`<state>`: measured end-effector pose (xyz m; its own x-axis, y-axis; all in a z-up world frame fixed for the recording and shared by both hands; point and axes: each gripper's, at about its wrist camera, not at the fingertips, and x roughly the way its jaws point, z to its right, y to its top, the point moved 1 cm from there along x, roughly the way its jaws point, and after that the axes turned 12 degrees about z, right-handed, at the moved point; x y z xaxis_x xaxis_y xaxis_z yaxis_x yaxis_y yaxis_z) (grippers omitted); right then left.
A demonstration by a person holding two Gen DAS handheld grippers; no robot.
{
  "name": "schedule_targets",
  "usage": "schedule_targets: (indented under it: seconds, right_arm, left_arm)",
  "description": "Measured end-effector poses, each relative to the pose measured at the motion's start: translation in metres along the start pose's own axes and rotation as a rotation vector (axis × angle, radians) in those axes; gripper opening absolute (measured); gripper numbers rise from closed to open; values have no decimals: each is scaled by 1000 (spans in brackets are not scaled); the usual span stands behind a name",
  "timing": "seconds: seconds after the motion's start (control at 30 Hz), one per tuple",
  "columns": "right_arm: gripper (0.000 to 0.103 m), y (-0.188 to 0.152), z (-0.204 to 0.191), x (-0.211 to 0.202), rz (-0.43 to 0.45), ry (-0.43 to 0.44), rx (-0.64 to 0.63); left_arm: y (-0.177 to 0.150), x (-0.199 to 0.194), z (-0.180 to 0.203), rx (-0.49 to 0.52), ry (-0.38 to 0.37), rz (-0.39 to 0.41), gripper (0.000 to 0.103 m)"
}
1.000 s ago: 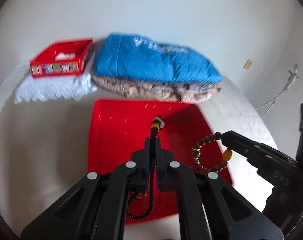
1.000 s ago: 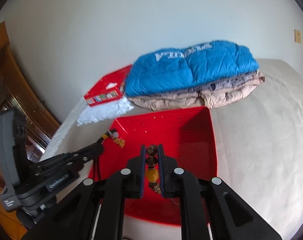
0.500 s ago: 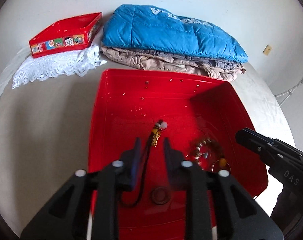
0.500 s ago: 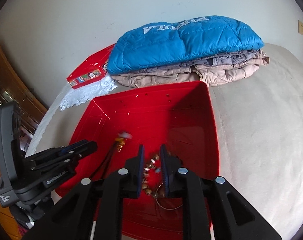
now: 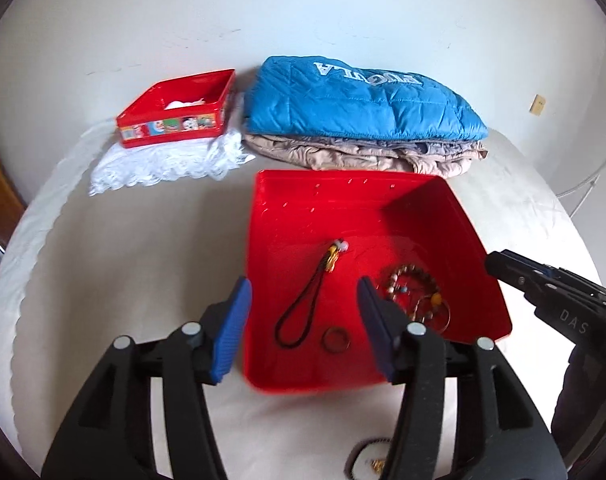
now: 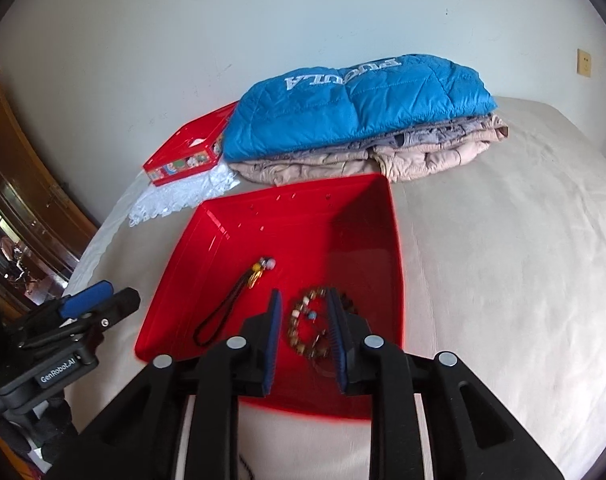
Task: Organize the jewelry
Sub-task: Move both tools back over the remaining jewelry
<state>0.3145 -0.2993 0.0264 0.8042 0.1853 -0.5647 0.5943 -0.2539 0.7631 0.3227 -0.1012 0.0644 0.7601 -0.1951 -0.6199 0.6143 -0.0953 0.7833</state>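
Tray (image 5: 279, 216) holds cord (image 5: 303, 312), beads (image 5: 417, 292), perhaps ring (image 5: 336, 338).

A folded blue quilted jacket with white lettering (image 5: 363, 100) lies at the far side of a cream-covered bed (image 5: 123, 280), stacked on folded beige and grey garments (image 5: 363, 154). To its left, a small red cardboard box with cartoon pictures along its side (image 5: 175, 110) sits on a white lace cloth (image 5: 167, 164); something white lies inside the box. A plain white wall (image 5: 303, 20) rises behind, with a small beige wall plate (image 6: 584, 63) at the far right. Dark brown wooden furniture (image 6: 31, 184) stands at the left.
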Motion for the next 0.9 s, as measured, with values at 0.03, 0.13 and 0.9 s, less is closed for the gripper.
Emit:
schedule_targets:
  seconds: [0.03,0.13,0.9]
  right_arm:
    - [26,-3,-2,-5,-1,5,-4]
    - [35,-14,-8,-20,1,-8,-28]
    - [54,-148,-27,-61,-172,84,-48]
  left_arm:
    - [-3,-5,-2,0,1,-6,56]
    - [-15,-18,-8,0,7,-25,63]
    - [-162,-71,-54,8,63,-203,76]
